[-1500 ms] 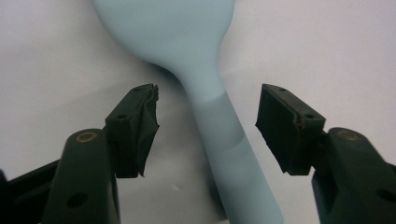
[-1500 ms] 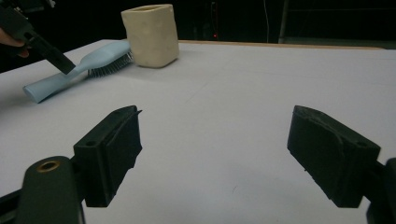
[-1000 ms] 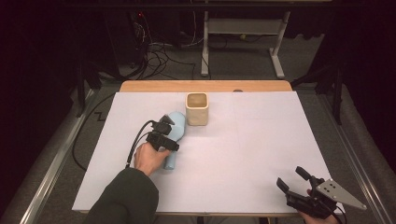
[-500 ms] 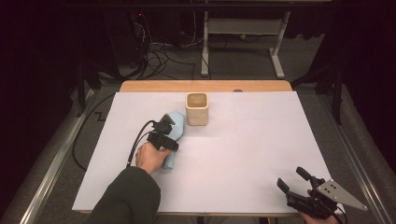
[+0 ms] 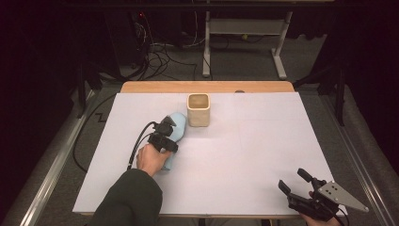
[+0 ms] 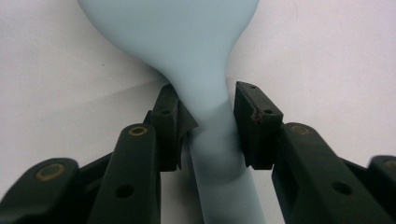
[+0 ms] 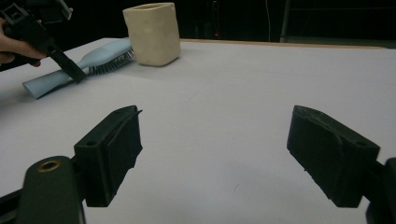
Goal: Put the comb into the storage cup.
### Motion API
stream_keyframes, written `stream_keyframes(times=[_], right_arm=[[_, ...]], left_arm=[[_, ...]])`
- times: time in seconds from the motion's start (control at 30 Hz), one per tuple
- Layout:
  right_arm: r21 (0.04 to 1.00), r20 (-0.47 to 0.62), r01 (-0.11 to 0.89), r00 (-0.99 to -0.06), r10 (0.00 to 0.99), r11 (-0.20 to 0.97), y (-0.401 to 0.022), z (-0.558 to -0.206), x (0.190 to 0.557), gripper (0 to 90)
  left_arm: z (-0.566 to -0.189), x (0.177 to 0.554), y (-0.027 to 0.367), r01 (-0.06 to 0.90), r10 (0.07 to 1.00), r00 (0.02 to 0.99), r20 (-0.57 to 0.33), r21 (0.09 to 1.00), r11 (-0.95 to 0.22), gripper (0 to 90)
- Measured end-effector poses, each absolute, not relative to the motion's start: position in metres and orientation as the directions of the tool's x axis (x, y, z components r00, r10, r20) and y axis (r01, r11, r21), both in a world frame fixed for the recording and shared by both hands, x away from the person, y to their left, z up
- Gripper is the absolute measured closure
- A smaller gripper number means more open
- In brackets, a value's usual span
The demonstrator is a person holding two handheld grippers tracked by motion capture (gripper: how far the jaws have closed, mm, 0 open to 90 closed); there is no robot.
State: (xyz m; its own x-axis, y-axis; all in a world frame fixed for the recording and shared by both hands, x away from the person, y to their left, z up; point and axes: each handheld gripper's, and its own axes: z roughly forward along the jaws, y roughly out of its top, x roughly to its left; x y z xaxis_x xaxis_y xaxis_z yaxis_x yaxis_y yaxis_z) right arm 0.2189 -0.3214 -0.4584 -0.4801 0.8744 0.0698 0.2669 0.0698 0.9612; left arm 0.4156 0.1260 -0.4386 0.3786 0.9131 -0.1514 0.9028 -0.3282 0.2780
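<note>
The table (image 5: 263, 155) is the biggest thing here, a wooden top almost fully covered by a white sheet, with just a strip of bare wood showing along the far edge. Everything else is easiest to place off the cream cup (image 5: 198, 109), which stands upright near the far edge, a bit left of the middle.

Just beside the cup, on its left and slightly nearer the person, lies the light blue hairbrush (image 5: 175, 128). It's flat on the sheet, bristles facing the cup side (the right gripper view (image 7: 100, 58) shows them pretty clearly), head end next to the cup and handle running back toward the person.

The left gripper (image 6: 208, 123) sits over that handle, at the narrow neck where it widens into the head. Its jaws have just been closing with the handle between them; the left pad is right up against the blue plastic, while the right one still seems to have a thin sliver of gap, so it's not really a firm clench yet. The hand (image 5: 151, 159) holding it comes out of a dark green sleeve.

The right gripper (image 5: 301, 186) is well apart from the cup, down at the near right corner of the table, jaws spread wide with nothing in them.
</note>
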Motion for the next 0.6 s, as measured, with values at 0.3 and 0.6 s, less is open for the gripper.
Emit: stream_keyframes(times=[0.3,0.6], right_arm=[[0.962,0.067,0.265,-0.470,0.880,0.069,-0.3229,-0.4582,0.2169,18.6],[0.961,0.074,0.269,-0.473,0.878,0.064,-0.3229,-0.4583,0.2194,18.9]], left_arm=[[-0.4385,0.4163,0.1273,0.913,0.922,0.353,-0.159,0.274,-0.302,66.5],[-0.4387,0.4182,0.1303,0.926,0.928,0.322,-0.188,0.268,-0.267,68.0]])
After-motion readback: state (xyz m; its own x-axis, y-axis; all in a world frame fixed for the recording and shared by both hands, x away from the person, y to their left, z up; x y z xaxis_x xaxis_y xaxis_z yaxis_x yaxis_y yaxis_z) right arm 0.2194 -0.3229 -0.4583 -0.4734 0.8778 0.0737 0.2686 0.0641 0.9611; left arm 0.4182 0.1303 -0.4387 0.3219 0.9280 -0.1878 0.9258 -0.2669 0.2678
